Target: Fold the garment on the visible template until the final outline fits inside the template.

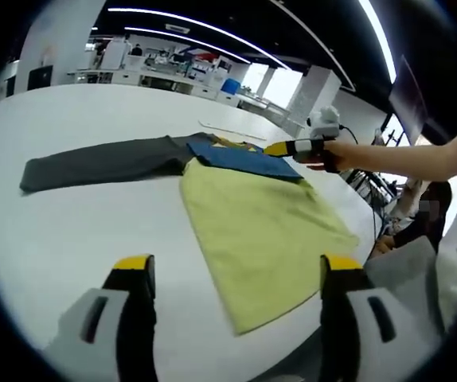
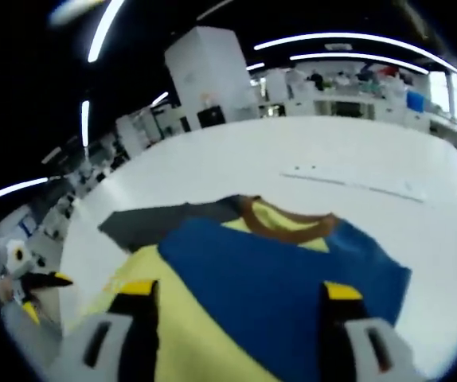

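A long-sleeved shirt lies flat on the white table [image 1: 93, 231]. Its body [image 1: 260, 231] is yellow-green, its chest band [image 1: 240, 159] is blue, and one grey sleeve [image 1: 101, 163] stretches out to the left. My left gripper [image 1: 236, 267] hovers open over the table just short of the shirt's hem. In the right gripper view the blue band [image 2: 292, 278] and brown collar [image 2: 280, 223] lie right ahead of my right gripper [image 2: 239, 290], whose jaws stand wide apart above the cloth. A person's hand holds the right gripper [image 1: 292, 149] at the shirt's blue shoulder.
A thin pale strip [image 2: 356, 185] lies on the table beyond the collar. The person's arm [image 1: 396, 159] reaches in from the right, with a seated person behind. The left gripper [image 2: 41, 282] shows at the table's left edge. Desks and equipment stand far behind.
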Motion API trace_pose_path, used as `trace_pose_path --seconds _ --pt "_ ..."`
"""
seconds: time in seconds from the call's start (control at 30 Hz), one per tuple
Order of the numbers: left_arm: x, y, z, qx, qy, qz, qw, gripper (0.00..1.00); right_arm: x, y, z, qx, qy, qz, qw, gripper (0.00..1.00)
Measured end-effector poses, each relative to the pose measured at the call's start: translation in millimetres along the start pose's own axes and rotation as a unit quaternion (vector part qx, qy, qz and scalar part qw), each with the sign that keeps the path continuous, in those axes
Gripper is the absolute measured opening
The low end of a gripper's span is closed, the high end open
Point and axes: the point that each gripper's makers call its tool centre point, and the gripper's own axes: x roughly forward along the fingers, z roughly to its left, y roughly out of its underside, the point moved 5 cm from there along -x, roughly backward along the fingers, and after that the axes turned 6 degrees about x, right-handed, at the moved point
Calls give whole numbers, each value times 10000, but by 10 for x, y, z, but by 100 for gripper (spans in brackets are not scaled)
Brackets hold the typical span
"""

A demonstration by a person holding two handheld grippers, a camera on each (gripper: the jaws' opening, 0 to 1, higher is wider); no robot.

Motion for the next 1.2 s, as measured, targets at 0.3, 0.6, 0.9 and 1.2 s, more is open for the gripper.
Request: trace_pose_path --seconds 0.3,0.6,0.9,1.2 --pt "42 -1 -53 11 54 21 10000 82 -192 59 -309 176 266 -20 9995 80" --pt "47 10 -61 -7 57 47 10000 82 -459 169 -718 240 829 69 9962 72" --pt "65 36 -101 -3 104 108 9999 82 -589 282 -911 596 1089 39 9923 47" --pt "70 37 -87 3 114 122 9999 82 -640 333 -960 960 1070 -12 9896 25"
